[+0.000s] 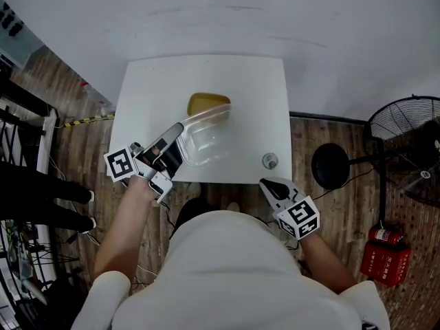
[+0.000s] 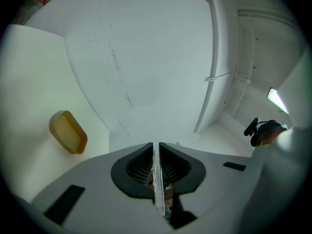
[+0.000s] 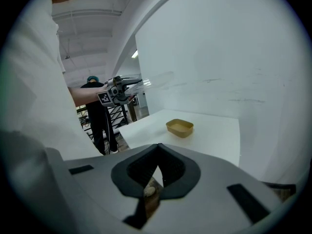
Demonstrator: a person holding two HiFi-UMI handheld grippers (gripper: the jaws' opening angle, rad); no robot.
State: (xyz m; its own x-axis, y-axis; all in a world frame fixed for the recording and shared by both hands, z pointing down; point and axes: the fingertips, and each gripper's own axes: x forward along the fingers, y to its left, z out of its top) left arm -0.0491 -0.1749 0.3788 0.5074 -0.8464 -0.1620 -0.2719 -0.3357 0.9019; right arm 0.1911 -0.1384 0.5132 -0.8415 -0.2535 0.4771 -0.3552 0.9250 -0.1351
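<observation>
Closest to the head camera is the white shirt of the person (image 1: 227,267), and both forearms reach forward from it. On the left side, the left gripper (image 1: 175,135) has its jaws pinching the near rim of a clear rectangular plastic container (image 1: 206,141), which is over the near half of the white square surface (image 1: 151,88). Just behind the container lies a shallow mustard-yellow tray (image 1: 208,104). A small round metal piece (image 1: 269,161) sits near the right front corner, and the right gripper (image 1: 269,184) is just beside that corner, off the edge. A black standing fan (image 1: 405,143) and a red fire extinguisher (image 1: 385,253) are on the wooden floor to the right. In the left gripper view, the left gripper (image 2: 156,147) has the jaws pressed on the thin clear wall of the container (image 2: 157,184), seen edge-on, with the yellow tray (image 2: 68,132) at the left. In the right gripper view, the right gripper (image 3: 158,150) has its jaws pressed together at the tips with nothing between them; beyond are the yellow tray (image 3: 180,127) and the left gripper (image 3: 117,94) holding the container (image 3: 156,82) up above the surface.
</observation>
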